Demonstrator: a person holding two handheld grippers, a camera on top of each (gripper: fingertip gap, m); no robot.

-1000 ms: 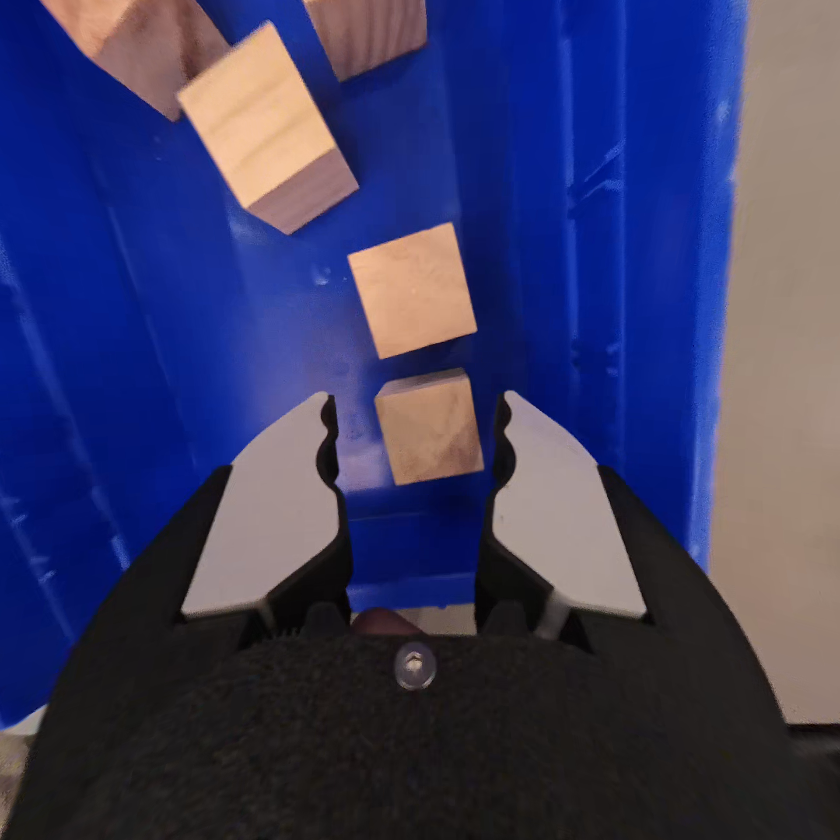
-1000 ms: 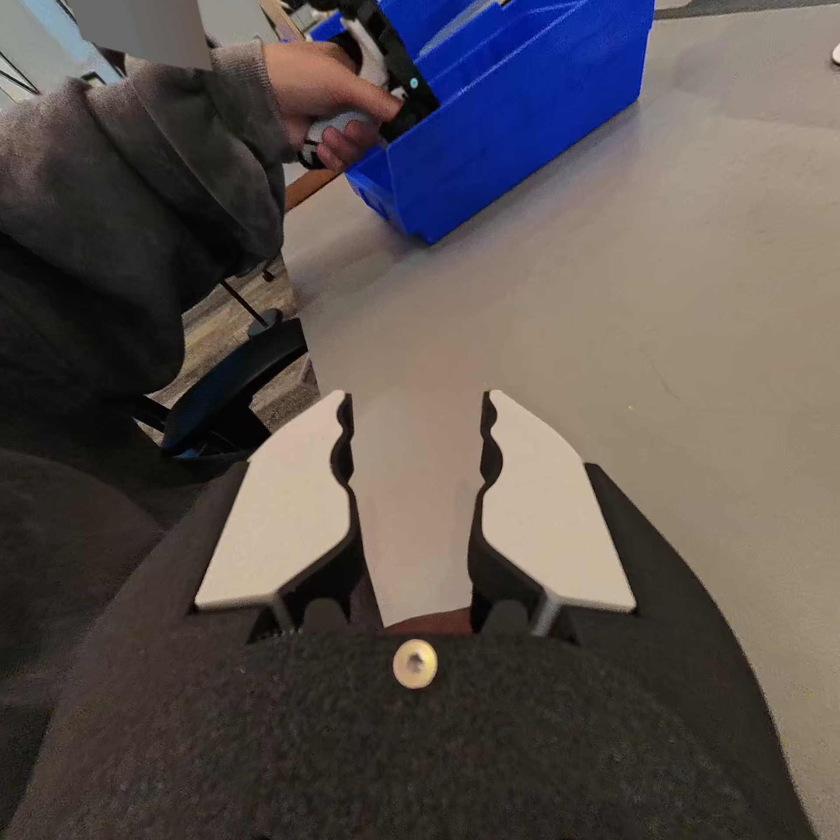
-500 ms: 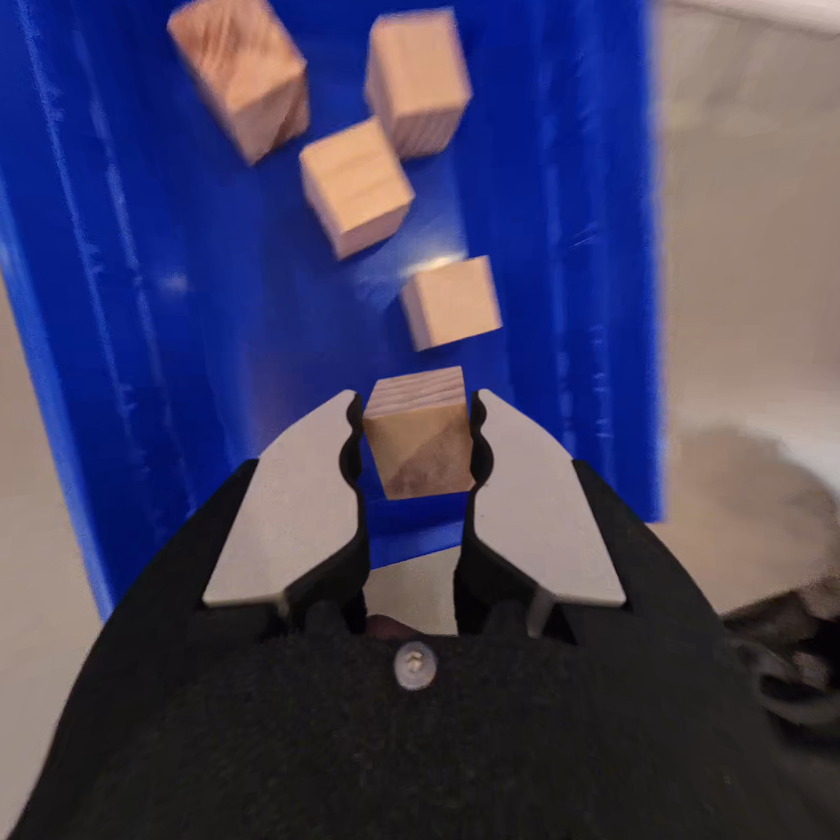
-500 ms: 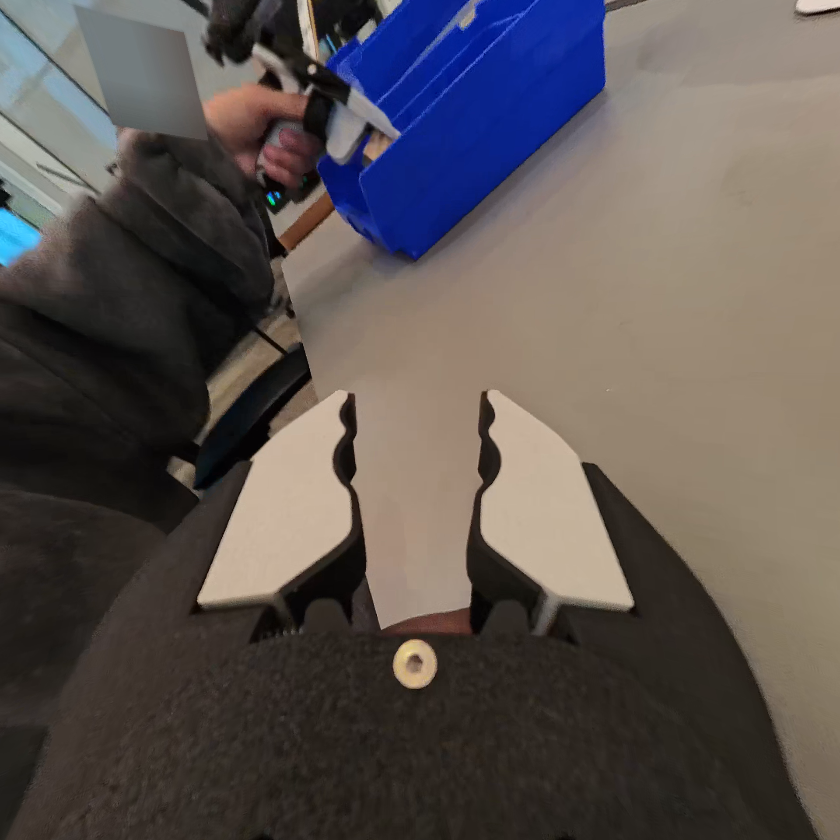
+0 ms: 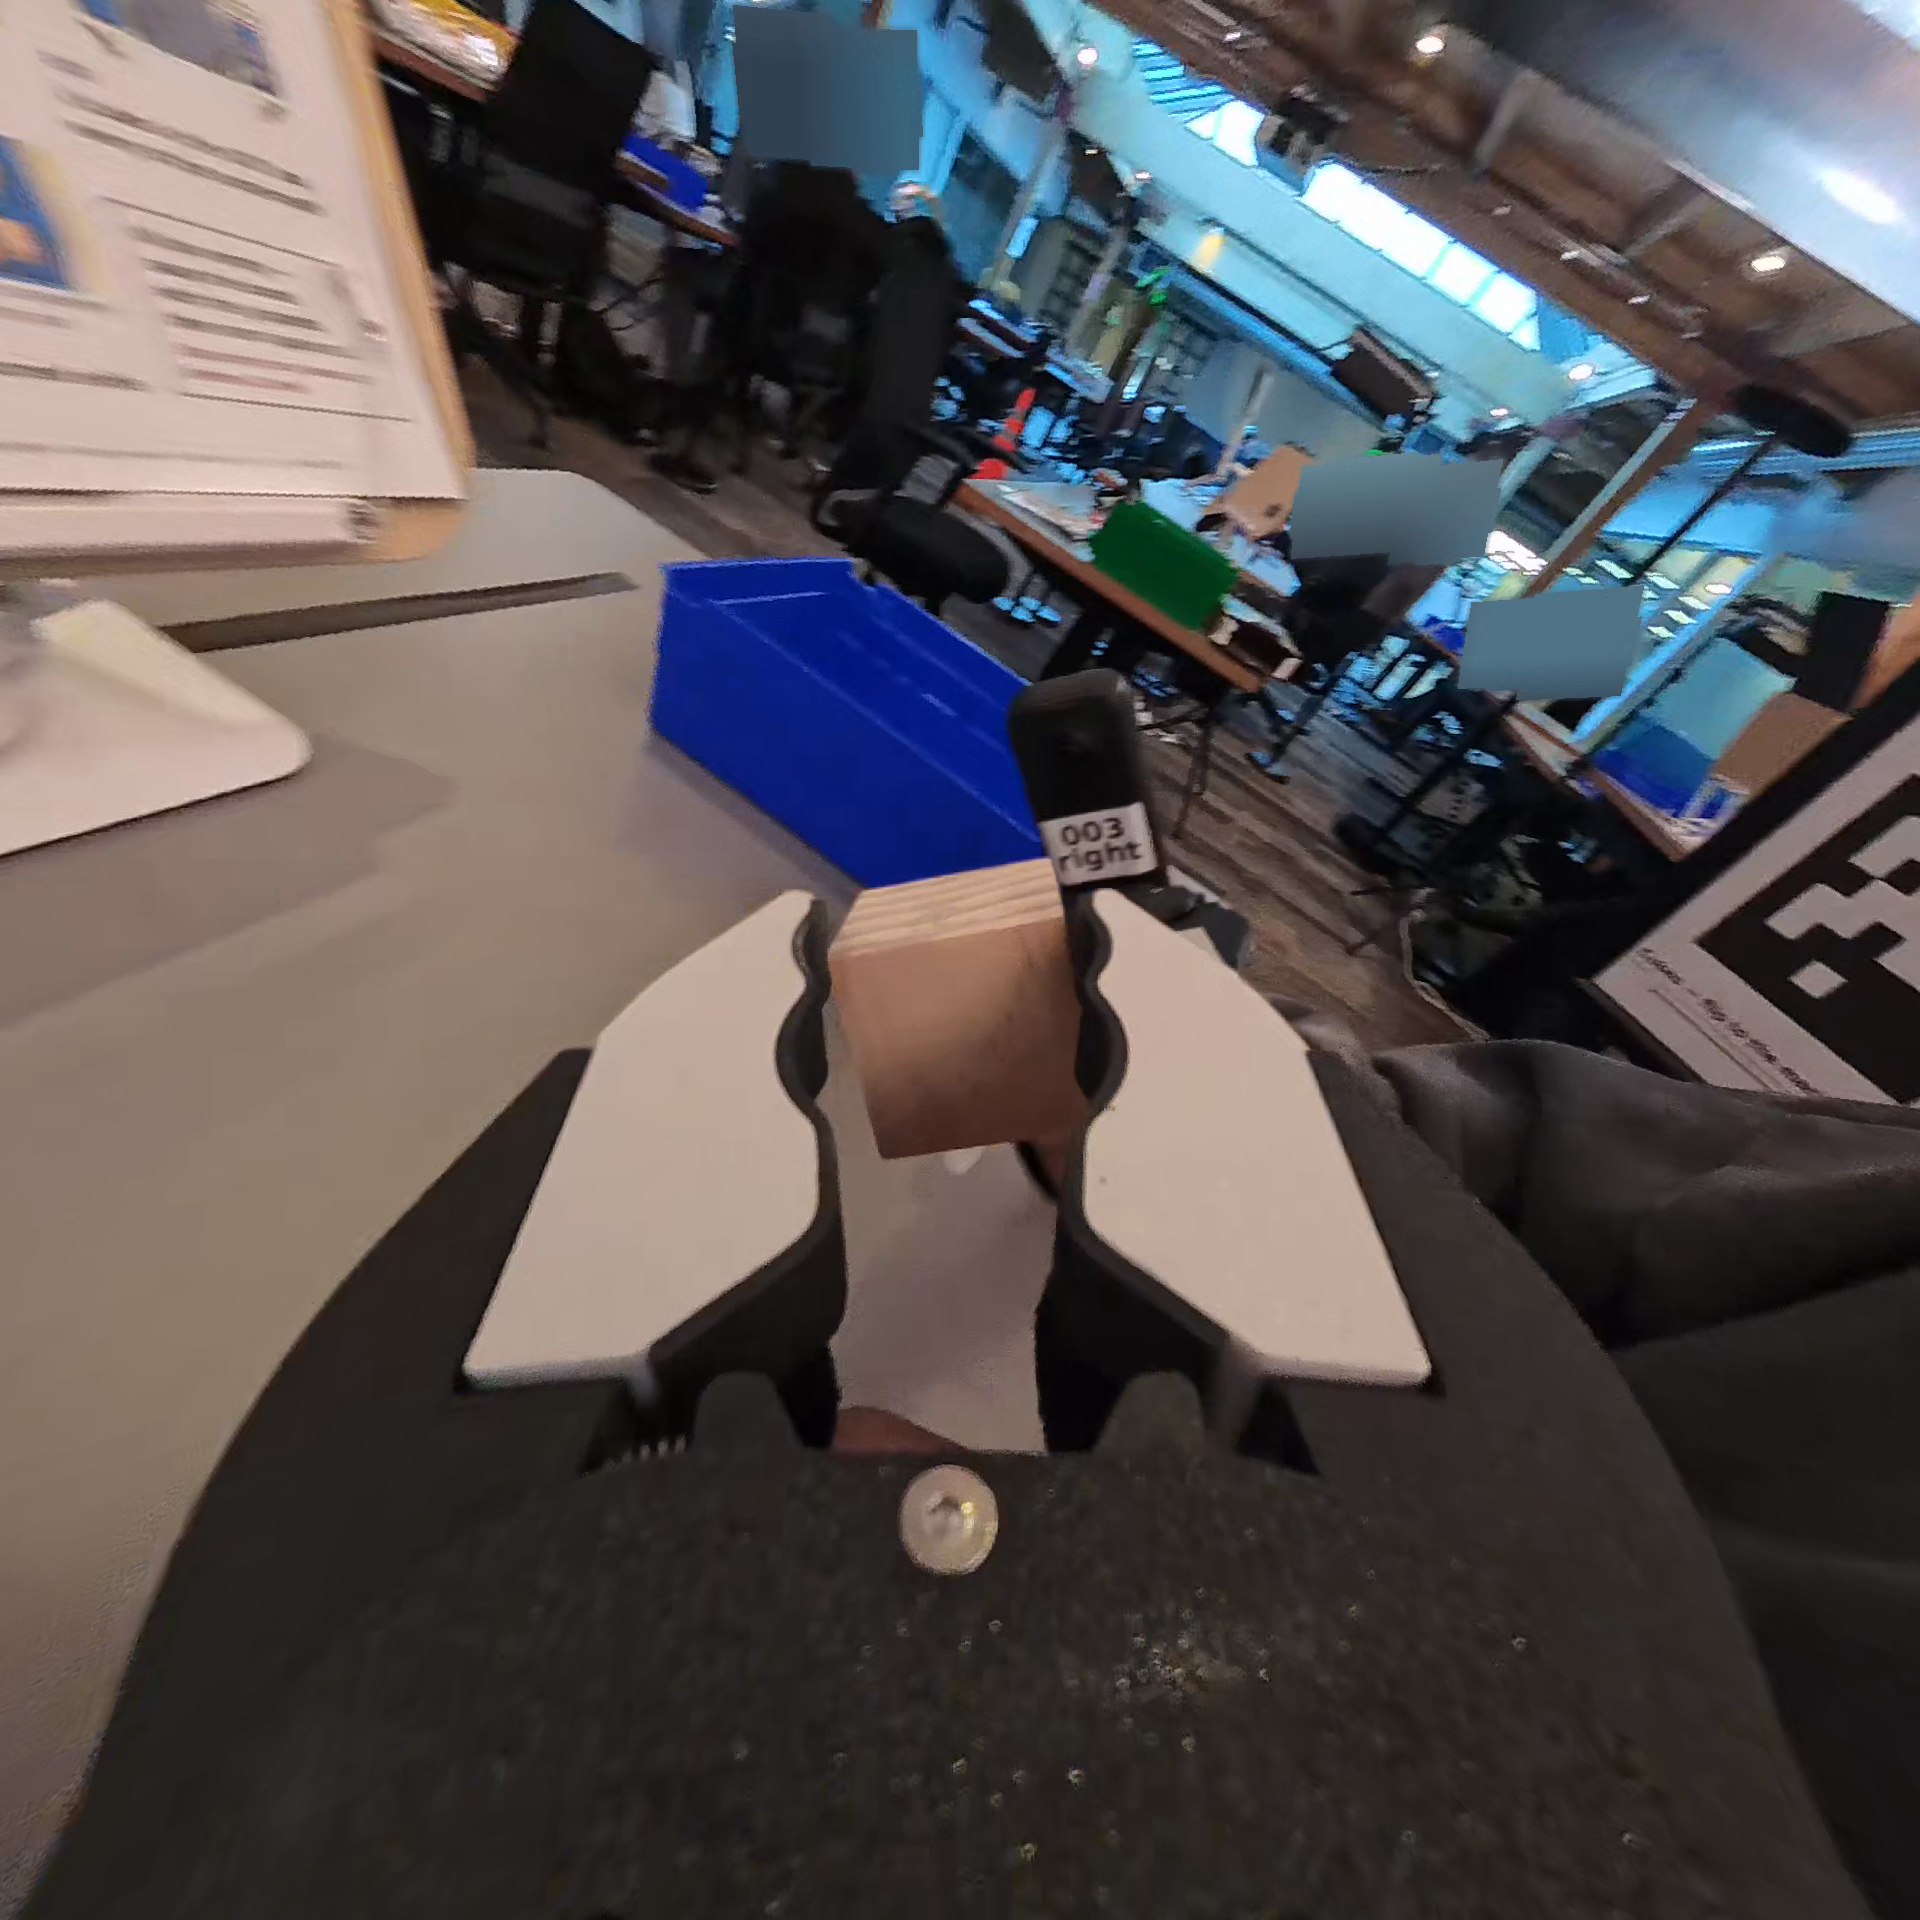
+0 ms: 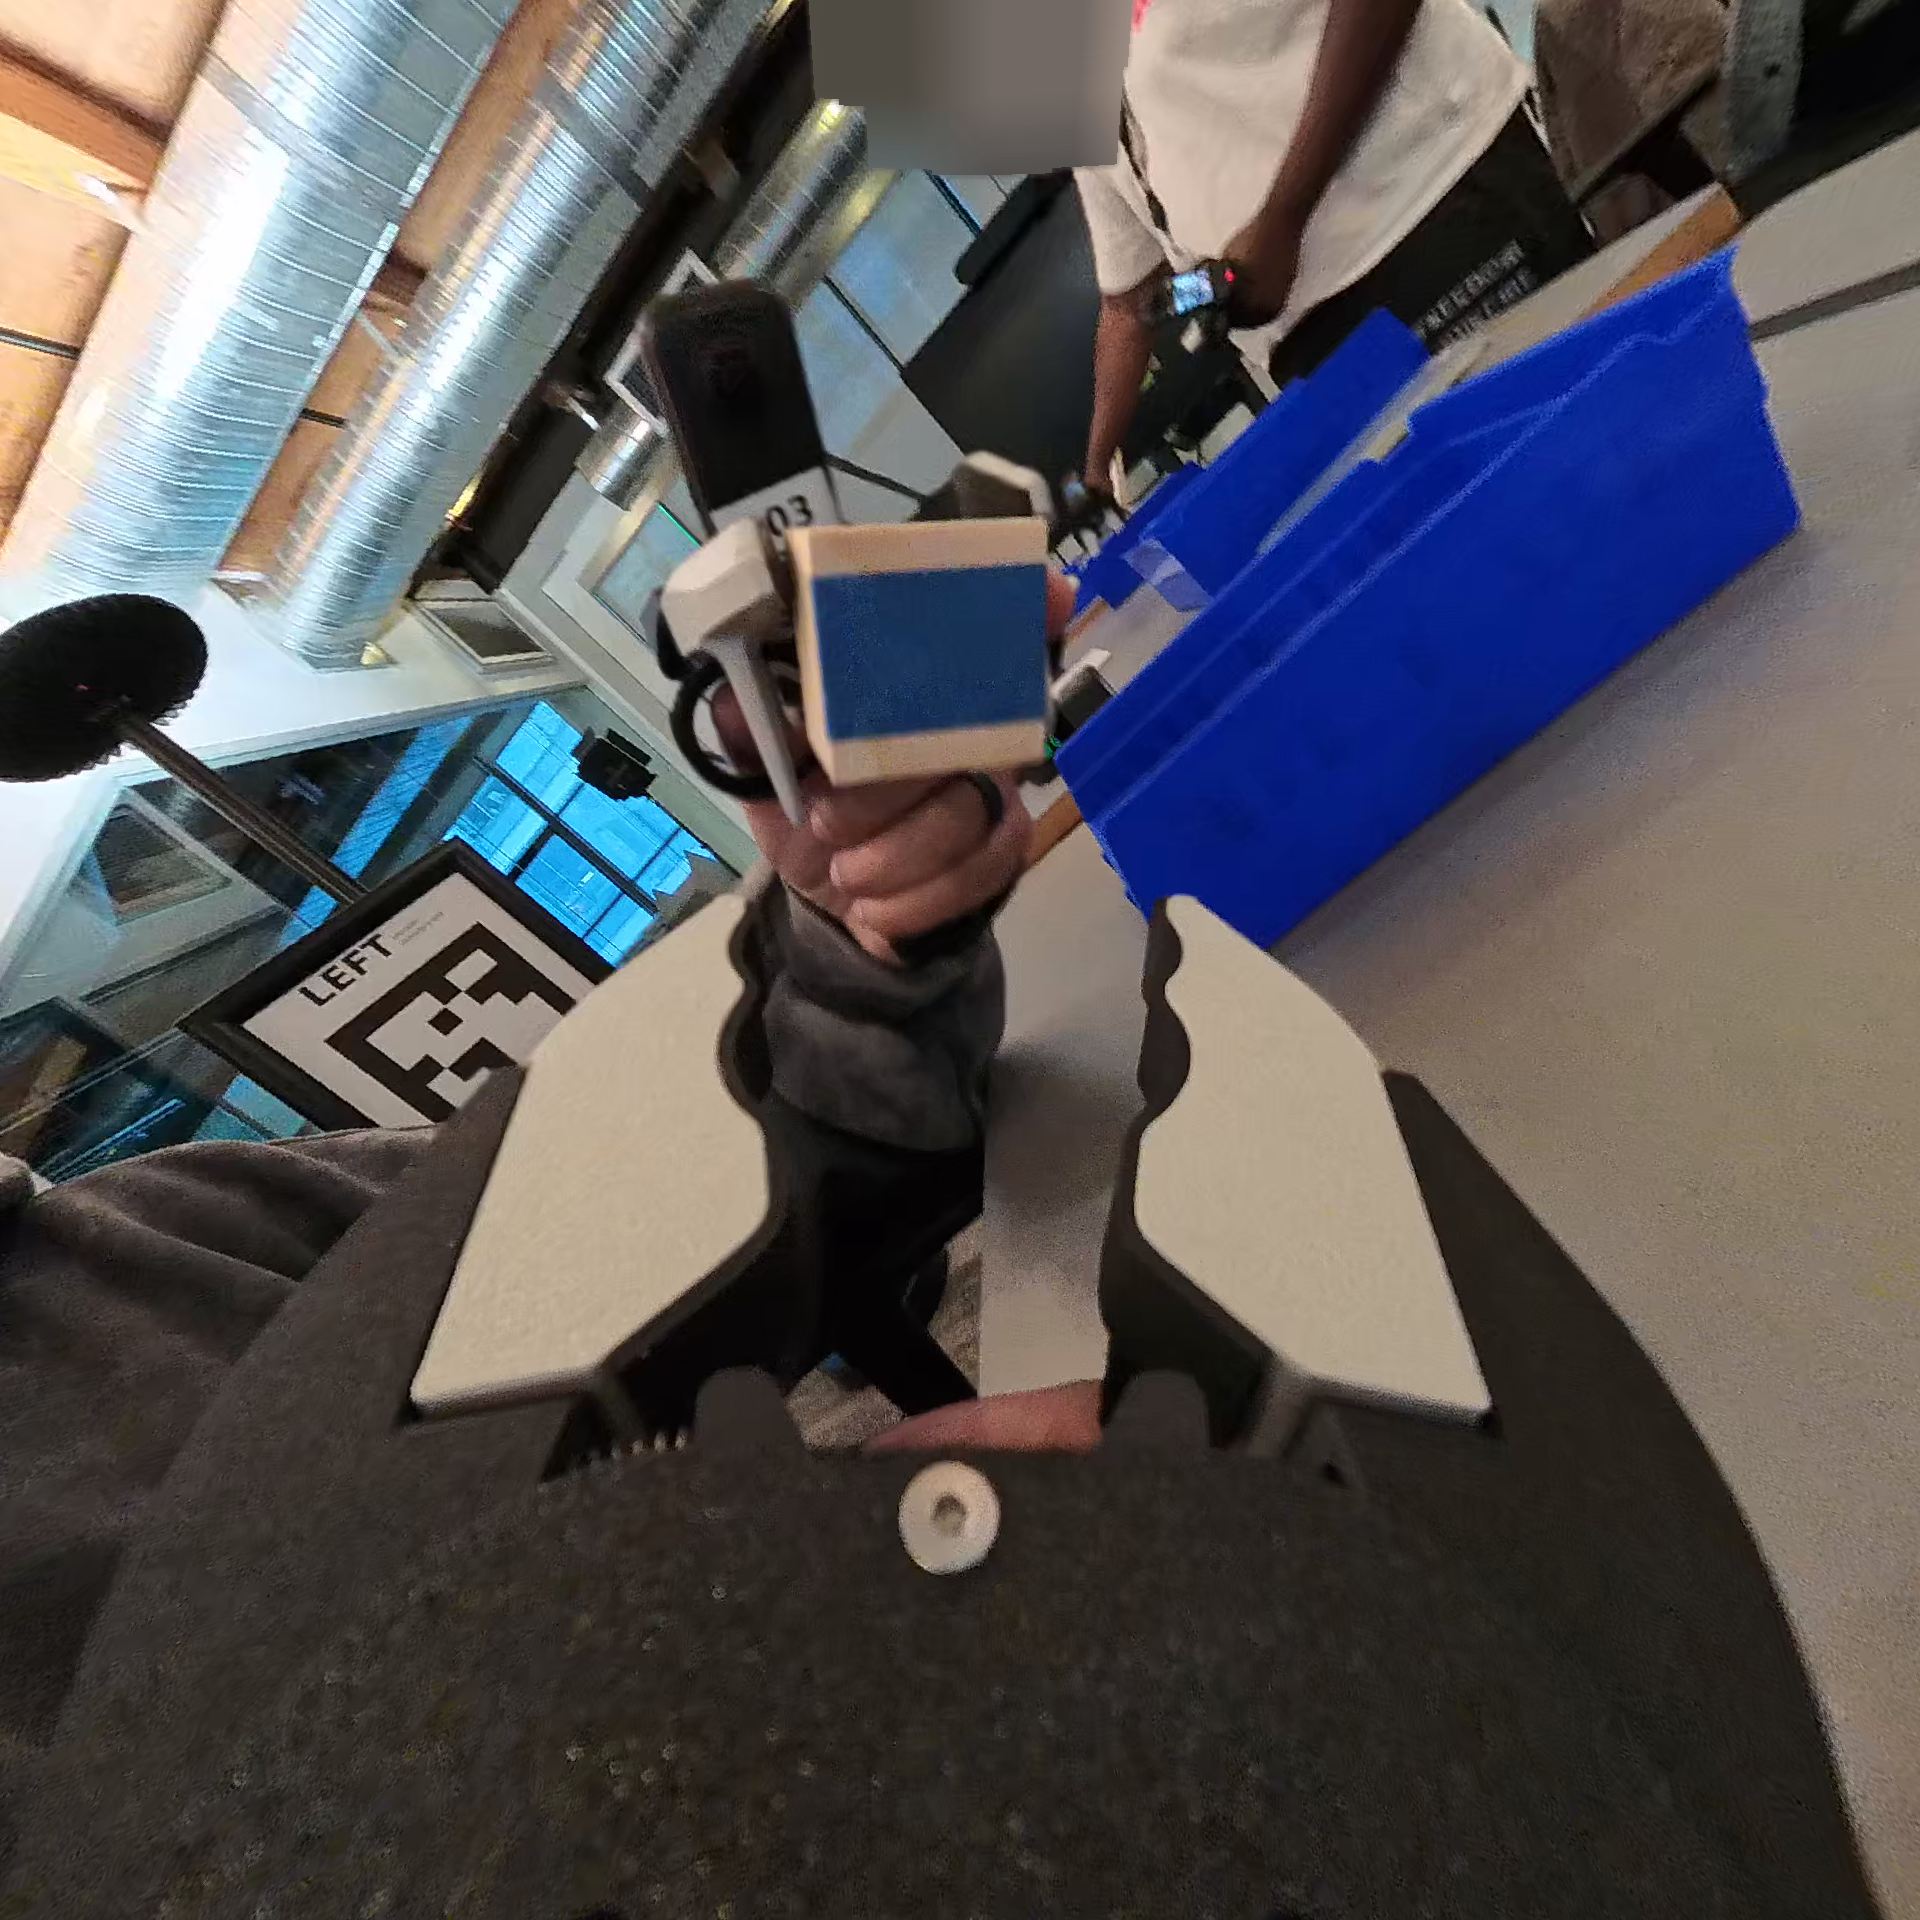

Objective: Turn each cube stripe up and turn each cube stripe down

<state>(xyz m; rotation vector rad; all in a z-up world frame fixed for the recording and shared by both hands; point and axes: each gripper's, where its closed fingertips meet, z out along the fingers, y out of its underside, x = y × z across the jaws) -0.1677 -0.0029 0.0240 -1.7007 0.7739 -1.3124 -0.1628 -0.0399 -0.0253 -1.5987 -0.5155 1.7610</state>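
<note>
Since the earlier frames the left gripper has lifted a wooden cube out of the blue bin and swung up level, so the bin that filled its view then now sits behind the cube at mid-frame on the grey tabletop. The right gripper has tilted up from the tabletop toward the left one.

In the left wrist view the cube shows only bare wood, pinched between the two fingers near their tips at frame centre. The right wrist view alone shows the cube's far face: a broad blue stripe facing that camera, above centre, in front of the hand gripping the left tool.

The right gripper's fingers stand wide apart and hold nothing; the cube is beyond their tips, apart from them.
</note>
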